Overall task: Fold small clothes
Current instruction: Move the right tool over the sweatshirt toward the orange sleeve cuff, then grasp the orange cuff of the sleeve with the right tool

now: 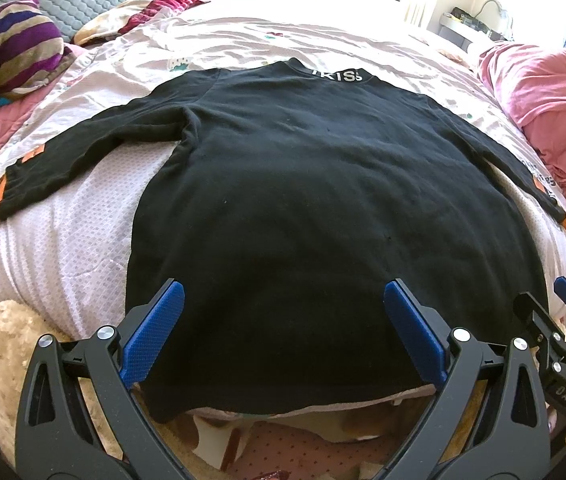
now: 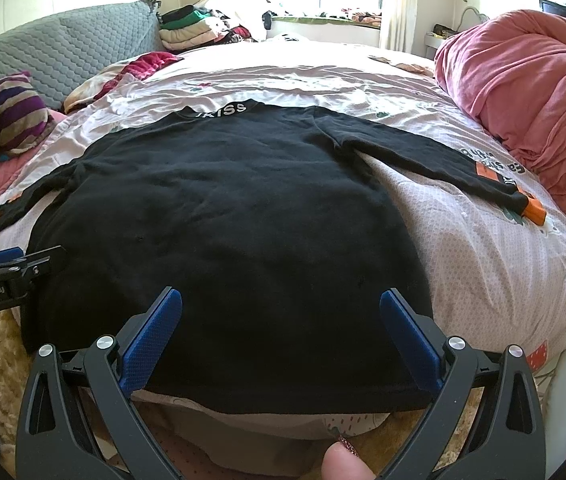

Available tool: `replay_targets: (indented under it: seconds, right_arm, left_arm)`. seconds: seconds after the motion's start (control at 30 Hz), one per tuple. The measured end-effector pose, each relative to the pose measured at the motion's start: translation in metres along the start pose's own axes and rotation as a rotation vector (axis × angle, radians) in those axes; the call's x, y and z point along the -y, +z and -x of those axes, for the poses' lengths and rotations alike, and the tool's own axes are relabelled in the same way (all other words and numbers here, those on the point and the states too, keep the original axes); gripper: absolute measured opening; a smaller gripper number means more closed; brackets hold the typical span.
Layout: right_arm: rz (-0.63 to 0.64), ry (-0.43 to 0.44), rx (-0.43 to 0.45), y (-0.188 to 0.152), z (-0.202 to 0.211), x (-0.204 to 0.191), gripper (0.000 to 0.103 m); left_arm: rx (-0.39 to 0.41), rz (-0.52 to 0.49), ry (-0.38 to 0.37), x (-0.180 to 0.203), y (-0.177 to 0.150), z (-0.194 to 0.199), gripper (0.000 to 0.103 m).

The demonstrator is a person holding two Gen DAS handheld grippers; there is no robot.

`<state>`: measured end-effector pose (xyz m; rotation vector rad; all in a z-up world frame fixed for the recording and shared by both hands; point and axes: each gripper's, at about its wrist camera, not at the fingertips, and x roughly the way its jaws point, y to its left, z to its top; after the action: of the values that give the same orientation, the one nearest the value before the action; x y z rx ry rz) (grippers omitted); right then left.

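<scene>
With black sweater (image 1: 295, 200) spread flat on bed (image 1: 63, 248), sleeves out, hem nearest: folding not started yet, both left gripper (image 1: 283, 332) and right gripper (image 2: 281, 336) jaws wide, probably sleeve grab next.

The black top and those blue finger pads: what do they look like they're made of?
Black top: soft knit, probably cotton or fleece; matte, slightly fuzzy, with soft creases. Blue finger pads on the right hand-held gripper: likely rubber or textured plastic; a fine dimpled grip pattern shows.

The left black, blue-padded hand-held gripper (image 1: 283, 336) and the right hand-held gripper (image 2: 281, 338) are side by side, both spread wide.
</scene>
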<state>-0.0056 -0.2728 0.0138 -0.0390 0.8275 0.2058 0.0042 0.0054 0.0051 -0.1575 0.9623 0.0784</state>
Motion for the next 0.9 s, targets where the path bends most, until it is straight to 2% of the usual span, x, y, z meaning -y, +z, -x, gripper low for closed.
replay_targets:
  seconds: [0.33,0.9]
  right_arm:
    - [-0.025,-0.017,0.009,0.018,-0.009,0.013,0.099]
    - [-0.103,-0.039,0.009,0.068,-0.033,0.047,0.099]
  left_arm:
    - [0.002,-0.006,-0.007,0.01,0.018,-0.012,0.094]
    - [-0.003,-0.011,-0.025,0.033,0.065,-0.038,0.094]
